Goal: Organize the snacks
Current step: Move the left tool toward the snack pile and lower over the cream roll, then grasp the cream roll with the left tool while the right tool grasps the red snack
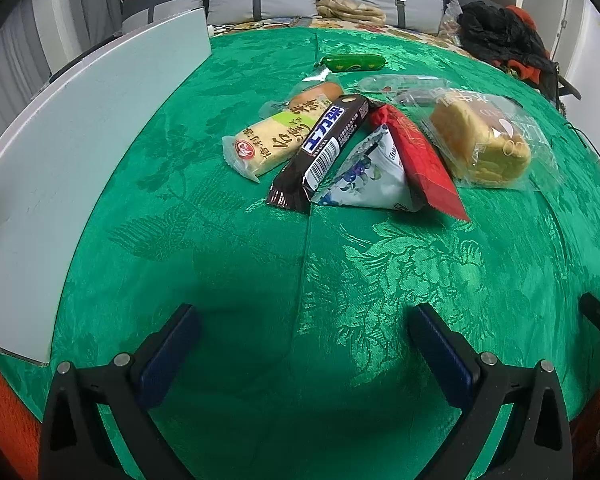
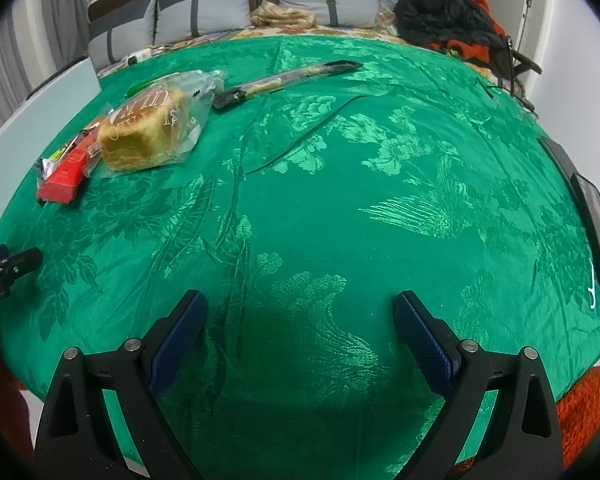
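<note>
Nothing has been picked up yet, as far as one can judge — the snacks sit in a loose heap on the green tablecloth (image 1: 220,240), in the upper middle of the left wrist view. The left gripper (image 1: 304,320) hangs low at the bottom of that frame, its jaws spread wide with only cloth between them. The right gripper (image 2: 300,308) is likewise released and empty, over bare cloth at the bottom of its own view, with the heap off in the upper left.

In the heap, a dark chocolate bar (image 1: 320,152) lies slantwise across a yellow cake pack (image 1: 268,140) and rests against a white-and-blue triangular pouch (image 1: 368,176). A red packet (image 1: 420,152) leans on the pouch's other side. Just right of it lies a wrapped bread loaf (image 1: 480,144), and beyond the pile a green sausage-shaped snack (image 1: 352,62) lies apart. A long thin dark-ended packet (image 2: 288,78) lies near the top of the right wrist view. A pale box (image 1: 60,160) fills the left edge of the left wrist view — probably where things should go, though its inside is not visible.

The first pick looks to be the step in hand. The chocolate bar sits topmost and nearest the left claw, so reaching forward and closing across its narrow width seems the sensible move, lifting cleanly so the pouch beside it is not dragged along.
</note>
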### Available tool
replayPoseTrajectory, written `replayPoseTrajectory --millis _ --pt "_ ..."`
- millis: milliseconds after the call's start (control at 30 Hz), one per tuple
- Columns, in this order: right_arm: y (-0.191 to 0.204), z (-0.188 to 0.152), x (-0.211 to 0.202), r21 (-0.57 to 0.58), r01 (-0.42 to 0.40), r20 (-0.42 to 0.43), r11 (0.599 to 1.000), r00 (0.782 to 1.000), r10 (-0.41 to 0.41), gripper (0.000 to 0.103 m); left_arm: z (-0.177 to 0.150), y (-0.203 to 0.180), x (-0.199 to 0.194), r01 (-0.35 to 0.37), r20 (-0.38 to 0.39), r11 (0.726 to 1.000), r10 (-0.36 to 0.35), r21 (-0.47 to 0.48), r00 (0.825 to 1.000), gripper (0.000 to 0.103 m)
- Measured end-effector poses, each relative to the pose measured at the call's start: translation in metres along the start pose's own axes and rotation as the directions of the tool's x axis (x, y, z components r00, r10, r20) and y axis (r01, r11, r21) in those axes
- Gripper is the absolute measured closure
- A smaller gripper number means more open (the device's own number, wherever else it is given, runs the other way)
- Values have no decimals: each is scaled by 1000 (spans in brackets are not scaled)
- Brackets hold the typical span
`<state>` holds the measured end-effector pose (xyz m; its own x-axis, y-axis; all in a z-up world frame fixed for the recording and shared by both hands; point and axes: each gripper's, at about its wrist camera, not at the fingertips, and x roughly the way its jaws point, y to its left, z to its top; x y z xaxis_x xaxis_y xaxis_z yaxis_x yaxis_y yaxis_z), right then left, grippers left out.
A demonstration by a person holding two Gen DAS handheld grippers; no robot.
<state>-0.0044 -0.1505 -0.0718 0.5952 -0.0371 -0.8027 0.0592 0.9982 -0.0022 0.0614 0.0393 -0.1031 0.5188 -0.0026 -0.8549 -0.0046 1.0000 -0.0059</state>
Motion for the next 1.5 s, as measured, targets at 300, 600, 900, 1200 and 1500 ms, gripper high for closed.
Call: replayPoseTrajectory --millis 300,600,900,1200,1500 --pt "0 0 0 0 1 2 1000 1000 -1 6 -2 0 -3 13 -9 1000 -13 17 1000 0" --pt "0 0 0 -2 1 4 1000 1000 -1 6 0 3 -4 31 -41 999 -29 29 999 0" --pt "0 -1 0 -2 1 5 1000 1000 -1 6 17 50 -18 149 16 976 -148 -157 989 0" --pt "0 0 0 -2 1 4 1000 1000 -1 6 103 52 -8 14 75 1000 -13 -8 997 10" --pt "0 -2 -1 -5 -2 4 1000 1000 2 6 128 19 48 33 -59 942 -15 333 998 22"
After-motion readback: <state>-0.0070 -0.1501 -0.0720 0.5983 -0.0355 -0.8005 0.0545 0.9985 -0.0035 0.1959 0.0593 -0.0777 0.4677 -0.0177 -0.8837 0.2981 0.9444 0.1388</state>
